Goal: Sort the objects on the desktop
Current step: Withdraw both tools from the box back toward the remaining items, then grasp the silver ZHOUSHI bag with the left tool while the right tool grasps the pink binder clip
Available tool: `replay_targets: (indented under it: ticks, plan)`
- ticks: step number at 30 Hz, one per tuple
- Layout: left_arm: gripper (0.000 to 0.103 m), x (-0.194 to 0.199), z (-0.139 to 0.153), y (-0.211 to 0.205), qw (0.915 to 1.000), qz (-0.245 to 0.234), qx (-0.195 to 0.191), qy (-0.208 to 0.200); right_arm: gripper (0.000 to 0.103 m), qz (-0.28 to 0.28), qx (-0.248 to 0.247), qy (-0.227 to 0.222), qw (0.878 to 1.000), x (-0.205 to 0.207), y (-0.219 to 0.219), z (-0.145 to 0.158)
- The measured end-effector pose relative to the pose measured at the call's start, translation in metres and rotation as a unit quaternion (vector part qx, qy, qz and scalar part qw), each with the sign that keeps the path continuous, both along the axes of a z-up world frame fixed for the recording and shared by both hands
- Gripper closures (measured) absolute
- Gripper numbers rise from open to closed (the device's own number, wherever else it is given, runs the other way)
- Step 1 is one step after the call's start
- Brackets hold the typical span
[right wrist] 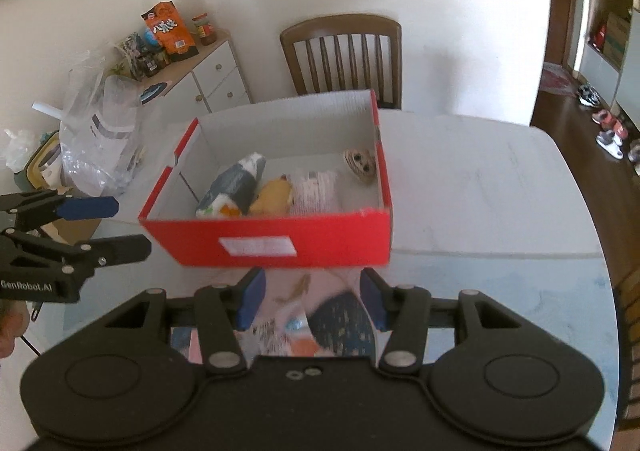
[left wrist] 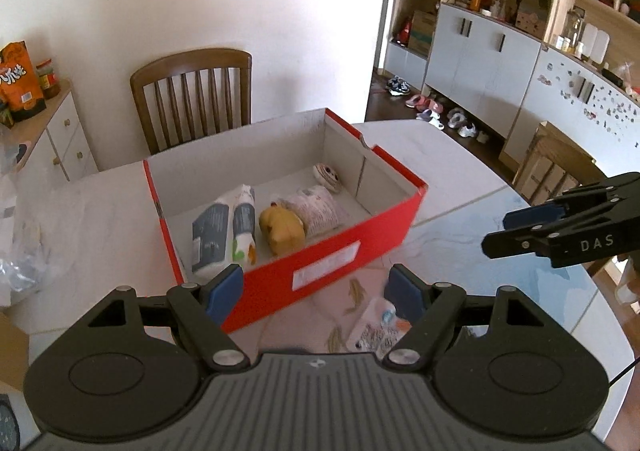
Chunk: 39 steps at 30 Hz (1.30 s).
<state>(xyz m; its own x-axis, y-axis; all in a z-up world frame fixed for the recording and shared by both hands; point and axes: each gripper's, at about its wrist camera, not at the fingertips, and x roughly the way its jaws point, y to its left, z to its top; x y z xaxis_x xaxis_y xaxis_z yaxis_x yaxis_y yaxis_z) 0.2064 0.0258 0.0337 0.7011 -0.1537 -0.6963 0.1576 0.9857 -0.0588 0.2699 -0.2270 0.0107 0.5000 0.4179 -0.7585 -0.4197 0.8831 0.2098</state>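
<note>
Sitting on the pale table [right wrist: 480,179], the red box [right wrist: 280,235] holds the sorted things: a grey-and-white packet [right wrist: 234,187] at its left, a yellow soft toy [right wrist: 272,197] just beside that, a white printed pouch [right wrist: 316,191] touching the toy, and a small round striped piece with dark eyes [right wrist: 360,167] in the far right corner.

Just in front of the box, a patterned packet [left wrist: 376,331] lies on the table. The left gripper [left wrist: 316,291] hangs over the box's near wall, jaws spread wide, nothing between the blue pads. The right gripper [right wrist: 312,299] hovers over the near packets, jaws partly apart; I cannot tell whether its pads touch the blurred dark-blue item [right wrist: 344,327] below.

Behind the box stands a wooden chair [right wrist: 344,55]. Left of the box lie clear plastic bags [right wrist: 100,131], with a white cabinet [right wrist: 212,79] beyond.
</note>
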Motion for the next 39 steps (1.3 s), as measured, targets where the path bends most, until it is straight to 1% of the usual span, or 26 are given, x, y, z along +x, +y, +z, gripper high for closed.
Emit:
replay_targets:
  ticks: [6, 9, 11, 14, 19, 21, 23, 24, 25, 27, 29, 32, 36, 39]
  plan:
    - [0.024, -0.028, -0.012, -0.010, 0.9998, -0.015, -0.009, 0.005, 0.050, -0.016, -0.017, 0.004, 1.000, -0.037, -0.015, -0.011]
    - [0.024, -0.041, -0.020, -0.018, 0.9996, -0.026, -0.004, 0.007, 0.049, -0.025, -0.021, 0.003, 0.999, -0.054, -0.021, -0.015]
    - [0.024, -0.049, -0.025, -0.023, 0.9993, -0.036, -0.007, 0.009, 0.045, -0.032, -0.016, 0.009, 0.999, -0.065, -0.027, -0.019]
    - [0.024, -0.058, -0.034, -0.030, 0.9984, -0.053, -0.007, 0.017, 0.038, -0.042, -0.026, 0.008, 0.999, -0.081, -0.031, -0.027]
    - [0.024, -0.070, -0.049, -0.040, 0.9968, -0.075, -0.006, 0.026, 0.037, -0.055, -0.038, 0.009, 0.998, -0.105, -0.038, -0.041]
    - [0.019, -0.074, -0.054, -0.044, 0.9964, -0.079, -0.004, 0.030, 0.035, -0.064, -0.046, 0.006, 0.997, -0.114, -0.041, -0.047]
    - [0.018, -0.077, -0.058, -0.046, 0.9958, -0.086, -0.007, 0.029, 0.033, -0.071, -0.046, 0.010, 0.996, -0.122, -0.043, -0.055]
    - [0.015, -0.079, -0.060, -0.048, 0.9955, -0.090, -0.006, 0.030, 0.033, -0.072, -0.045, 0.015, 0.996, -0.126, -0.044, -0.060]
    - [0.014, -0.079, -0.062, -0.050, 0.9952, -0.092, -0.006, 0.031, 0.033, -0.074, -0.046, 0.020, 0.996, -0.130, -0.045, -0.065]
    - [0.006, -0.081, -0.066, -0.053, 0.9947, -0.097, -0.007, 0.034, 0.032, -0.077, -0.048, 0.027, 0.996, -0.137, -0.045, -0.075]
    - [0.003, -0.080, -0.070, -0.056, 0.9943, -0.098, -0.010, 0.041, 0.032, -0.078, -0.051, 0.035, 0.995, -0.143, -0.044, -0.084]
    - [0.002, -0.076, -0.075, -0.061, 0.9940, -0.092, -0.017, 0.056, 0.032, -0.086, -0.052, 0.042, 0.994, -0.147, -0.043, -0.095]
    - [0.002, -0.065, -0.085, -0.067, 0.9921, -0.077, -0.034, 0.094, 0.032, -0.092, -0.053, 0.044, 0.993, -0.149, -0.042, -0.104]
    - [0.002, -0.058, -0.092, -0.074, 0.9908, -0.068, -0.034, 0.112, 0.032, -0.097, -0.055, 0.045, 0.993, -0.148, -0.042, -0.110]
